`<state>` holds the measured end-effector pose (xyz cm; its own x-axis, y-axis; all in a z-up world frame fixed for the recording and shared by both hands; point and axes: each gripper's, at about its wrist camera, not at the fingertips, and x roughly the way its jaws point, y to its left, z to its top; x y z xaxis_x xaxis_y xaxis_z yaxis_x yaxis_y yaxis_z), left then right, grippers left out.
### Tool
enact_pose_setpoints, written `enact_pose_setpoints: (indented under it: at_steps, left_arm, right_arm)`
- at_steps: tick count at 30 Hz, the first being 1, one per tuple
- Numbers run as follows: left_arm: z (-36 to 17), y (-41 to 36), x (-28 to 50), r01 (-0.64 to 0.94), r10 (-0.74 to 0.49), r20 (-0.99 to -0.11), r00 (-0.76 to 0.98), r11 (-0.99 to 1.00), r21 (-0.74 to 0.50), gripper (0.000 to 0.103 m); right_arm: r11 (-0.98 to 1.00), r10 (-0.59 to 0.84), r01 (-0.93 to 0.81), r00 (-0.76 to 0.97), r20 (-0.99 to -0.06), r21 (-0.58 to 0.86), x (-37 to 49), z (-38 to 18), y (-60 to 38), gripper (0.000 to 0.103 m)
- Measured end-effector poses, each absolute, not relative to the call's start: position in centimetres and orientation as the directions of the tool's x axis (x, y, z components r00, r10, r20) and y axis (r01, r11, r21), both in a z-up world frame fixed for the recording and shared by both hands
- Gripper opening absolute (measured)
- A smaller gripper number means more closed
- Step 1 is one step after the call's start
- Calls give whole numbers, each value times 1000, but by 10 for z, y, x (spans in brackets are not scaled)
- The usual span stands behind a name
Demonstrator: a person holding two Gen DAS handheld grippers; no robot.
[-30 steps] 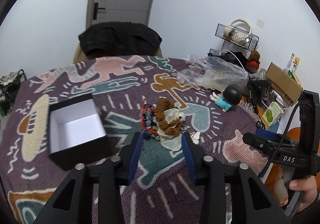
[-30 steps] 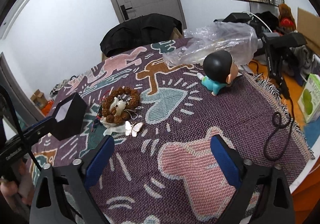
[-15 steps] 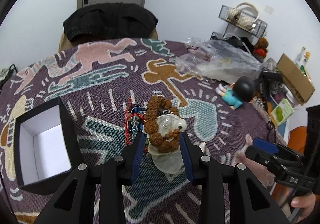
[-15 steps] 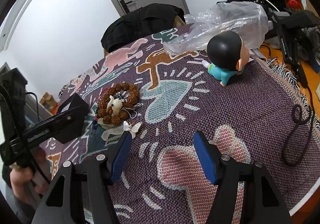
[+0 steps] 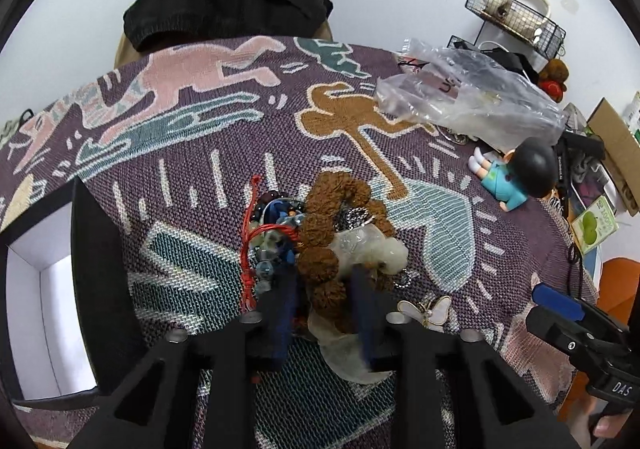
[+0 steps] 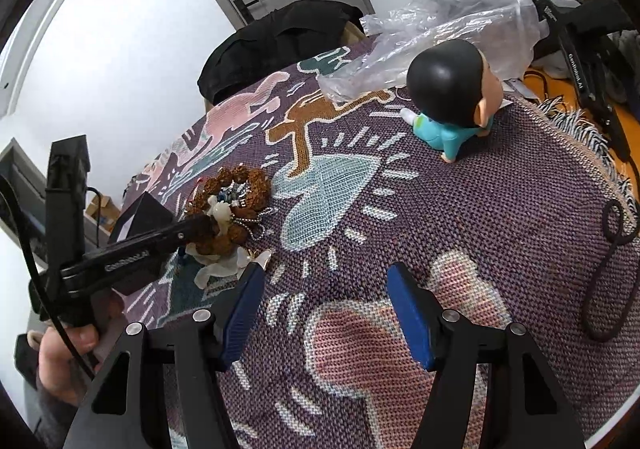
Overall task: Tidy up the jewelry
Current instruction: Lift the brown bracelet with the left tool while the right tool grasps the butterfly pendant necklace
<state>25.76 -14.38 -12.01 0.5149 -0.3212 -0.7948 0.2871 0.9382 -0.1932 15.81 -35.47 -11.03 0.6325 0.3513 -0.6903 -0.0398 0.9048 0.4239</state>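
Note:
A pile of jewelry lies on the patterned cloth: a brown bead bracelet (image 5: pixel 332 233), a pale jade piece (image 5: pixel 372 245), blue beads with red cord (image 5: pixel 268 233) and a white butterfly brooch (image 5: pixel 428 309). My left gripper (image 5: pixel 324 281) is closed around the near side of the brown bracelet, its blue pads pressing on the beads. The pile also shows in the right wrist view (image 6: pixel 232 205), with the left gripper on it. My right gripper (image 6: pixel 324 289) is open and empty, hovering over the cloth to the right of the pile. An open black box with white lining (image 5: pixel 52 289) stands at the left.
A doll with a black head and teal clothes (image 6: pixel 452 97) sits on the cloth at the right. A crumpled clear plastic bag (image 5: pixel 468 97) lies behind it. A black cable (image 6: pixel 608 273) lies near the fringed right edge. A black garment (image 5: pixel 228 9) hangs over a chair beyond.
My left gripper moved forward and down onto the jewelry pile and closed on the brown bracelet. My right gripper moved nearer the cloth and narrowed its opening somewhat.

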Motion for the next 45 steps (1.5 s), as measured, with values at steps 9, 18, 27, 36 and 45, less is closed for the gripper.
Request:
enact_pose_setpoints:
  at_steps: [9, 18, 27, 36, 45]
  left_arm:
    - [-82, -135, 244, 319, -368, -720, 588, 924, -211, 19]
    - [-38, -127, 229, 363, -398, -652, 645, 911, -196, 19]
    - [-5, -111, 218, 359, -385, -595, 705, 918, -168, 19]
    - [21, -94, 203, 354, -381, -546, 746, 922, -160, 19]
    - [57, -82, 188, 351, -369, -479, 796, 927, -131, 19]
  right_arm:
    - [893, 386, -60, 609, -692, 445, 166, -115, -346, 61]
    - [897, 410, -122, 590, -695, 426, 174, -111, -323, 61]
    - [911, 402, -166, 567, -720, 378, 190, -113, -299, 61]
    - [941, 338, -206, 532, -777, 268, 205, -125, -271, 60]
    - [956, 285, -225, 580, -763, 187, 197, -121, -269, 25]
